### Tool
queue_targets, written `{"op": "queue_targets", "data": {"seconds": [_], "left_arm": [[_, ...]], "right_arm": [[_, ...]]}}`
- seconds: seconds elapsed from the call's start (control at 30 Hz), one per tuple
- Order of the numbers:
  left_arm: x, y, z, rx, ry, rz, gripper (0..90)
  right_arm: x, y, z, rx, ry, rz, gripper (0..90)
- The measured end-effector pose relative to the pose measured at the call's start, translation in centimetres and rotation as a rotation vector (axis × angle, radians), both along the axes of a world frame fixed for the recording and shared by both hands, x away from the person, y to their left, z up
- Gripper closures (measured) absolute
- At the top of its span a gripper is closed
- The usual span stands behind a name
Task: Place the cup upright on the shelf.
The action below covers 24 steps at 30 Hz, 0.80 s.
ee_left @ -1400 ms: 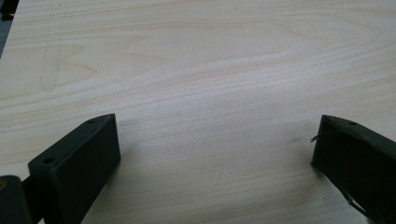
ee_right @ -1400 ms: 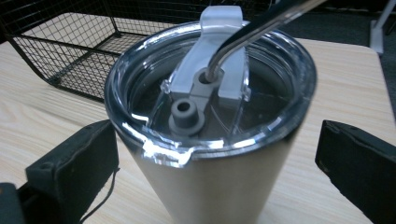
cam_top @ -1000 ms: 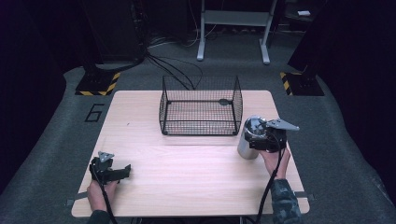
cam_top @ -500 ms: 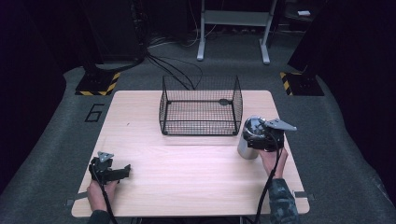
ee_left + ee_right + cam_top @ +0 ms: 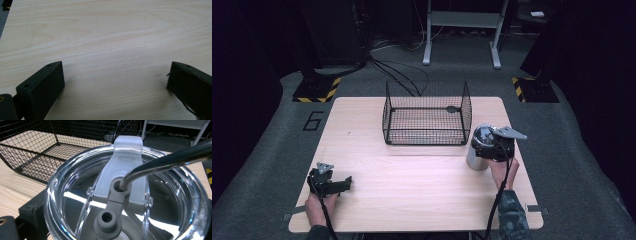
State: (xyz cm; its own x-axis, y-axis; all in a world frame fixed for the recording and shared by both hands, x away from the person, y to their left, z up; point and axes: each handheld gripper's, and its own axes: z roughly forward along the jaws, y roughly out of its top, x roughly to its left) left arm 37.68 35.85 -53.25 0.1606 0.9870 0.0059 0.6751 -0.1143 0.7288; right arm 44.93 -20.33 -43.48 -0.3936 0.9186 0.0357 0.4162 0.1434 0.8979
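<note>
tumbler (image 5: 476, 156) of bare steel stands on the table (image 5: 422, 190) near its right edge, just off the front right corner of the black wire basket (image 5: 427, 115), and my right gripper (image 5: 492, 145) sits at its top; in the right gripper view the clear lid (image 5: 75, 185) with a bent metal straw (image 5: 170, 157) through its grey stopper (image 5: 117, 192) lies between the jaws, one black jaw pressed to the lid's left side, so i read it as clamped on the tumbler. my left gripper (image 5: 343, 183) rests low at the front left of the table, well apart from the tumbler, its jaws spread wide with bare wood between them and nothing held.
</note>
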Motion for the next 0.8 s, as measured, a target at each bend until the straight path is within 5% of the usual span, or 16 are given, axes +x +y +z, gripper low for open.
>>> {"op": "queue_targets", "data": {"seconds": [0.8], "left_arm": [[-0.01, 0.0, 0.01, 0.0, 0.0, -0.001, 1.0]], "right_arm": [[-0.28, -0.02, 0.45, -0.006, -0.008, 0.012, 3.2]]}}
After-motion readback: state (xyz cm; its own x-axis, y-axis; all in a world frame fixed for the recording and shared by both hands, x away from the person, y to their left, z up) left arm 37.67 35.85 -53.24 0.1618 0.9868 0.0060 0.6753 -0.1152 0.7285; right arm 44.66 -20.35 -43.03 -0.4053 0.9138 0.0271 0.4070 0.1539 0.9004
